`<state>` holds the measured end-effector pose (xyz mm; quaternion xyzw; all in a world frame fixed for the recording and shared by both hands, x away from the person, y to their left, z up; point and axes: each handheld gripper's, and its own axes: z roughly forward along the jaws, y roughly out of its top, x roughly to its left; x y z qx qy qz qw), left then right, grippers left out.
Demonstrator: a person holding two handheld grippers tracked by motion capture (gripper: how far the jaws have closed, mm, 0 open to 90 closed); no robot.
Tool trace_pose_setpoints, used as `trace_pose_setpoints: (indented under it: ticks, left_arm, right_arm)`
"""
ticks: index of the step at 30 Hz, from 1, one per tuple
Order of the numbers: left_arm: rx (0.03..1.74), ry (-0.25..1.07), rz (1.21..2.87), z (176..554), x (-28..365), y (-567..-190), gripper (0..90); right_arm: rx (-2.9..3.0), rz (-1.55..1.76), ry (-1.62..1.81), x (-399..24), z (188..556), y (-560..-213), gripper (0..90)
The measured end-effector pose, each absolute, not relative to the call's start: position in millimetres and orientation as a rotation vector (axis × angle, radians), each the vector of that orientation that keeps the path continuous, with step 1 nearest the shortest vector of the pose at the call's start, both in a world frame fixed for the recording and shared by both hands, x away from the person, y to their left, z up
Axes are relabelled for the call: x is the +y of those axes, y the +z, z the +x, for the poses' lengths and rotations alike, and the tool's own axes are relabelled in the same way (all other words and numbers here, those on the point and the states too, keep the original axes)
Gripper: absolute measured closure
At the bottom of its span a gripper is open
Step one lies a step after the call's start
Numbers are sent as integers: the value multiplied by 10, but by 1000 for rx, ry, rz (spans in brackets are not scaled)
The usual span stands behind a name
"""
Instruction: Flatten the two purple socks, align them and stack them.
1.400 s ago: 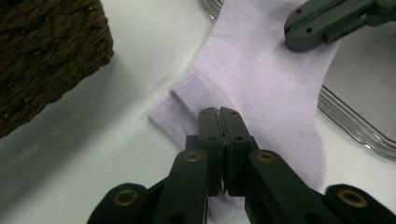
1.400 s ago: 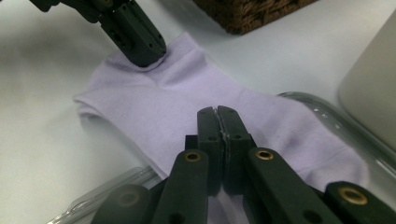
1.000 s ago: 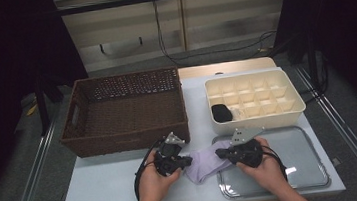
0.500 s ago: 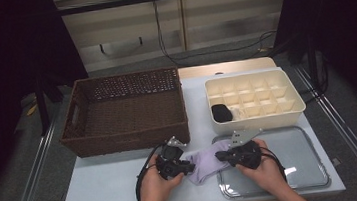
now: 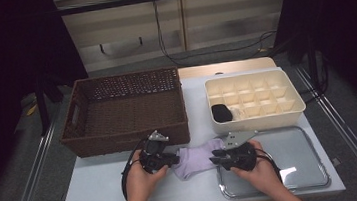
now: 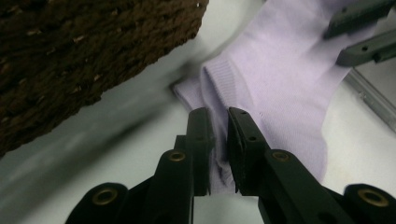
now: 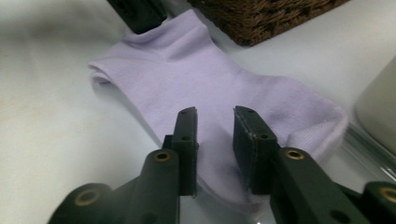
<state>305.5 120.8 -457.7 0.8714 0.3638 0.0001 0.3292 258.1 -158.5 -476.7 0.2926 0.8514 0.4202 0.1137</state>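
The lilac sock (image 5: pixel 198 158) lies flat at the lower middle of the high view, long axis running left to right between both hands. Left gripper (image 5: pixel 171 158) sits at its left end, fingers (image 6: pixel 201 135) narrow with a fold of cuff between them, just eased apart. Right gripper (image 5: pixel 216 158) is at the right end, fingers (image 7: pixel 187 135) newly parted over the fabric, not pinching. White desk (image 5: pixel 100 189) underneath; basket (image 5: pixel 123 111) upper left, tray (image 5: pixel 299 165) lower right, plenty of room.

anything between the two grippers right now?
High view: the purple sock lies flat between the left gripper and right gripper; nothing else.
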Motion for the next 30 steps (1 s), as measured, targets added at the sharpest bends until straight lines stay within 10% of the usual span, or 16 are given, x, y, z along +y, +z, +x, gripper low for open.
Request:
trace_pose_setpoints:
  ticks: [20,25,30]
  left_arm:
    - [983,-30,2274,3045,1176,-4664,707]
    - [977,-36,2300,3019,1122,-4639,808]
    - [983,-37,2290,3014,1128,-4627,833]
  right_arm:
    - [2498,852,1200,-1598,2592,-4779,692]
    - [2495,847,1191,-1595,2586,-4778,694]
    - [2511,844,1186,-1629,2600,-4779,885]
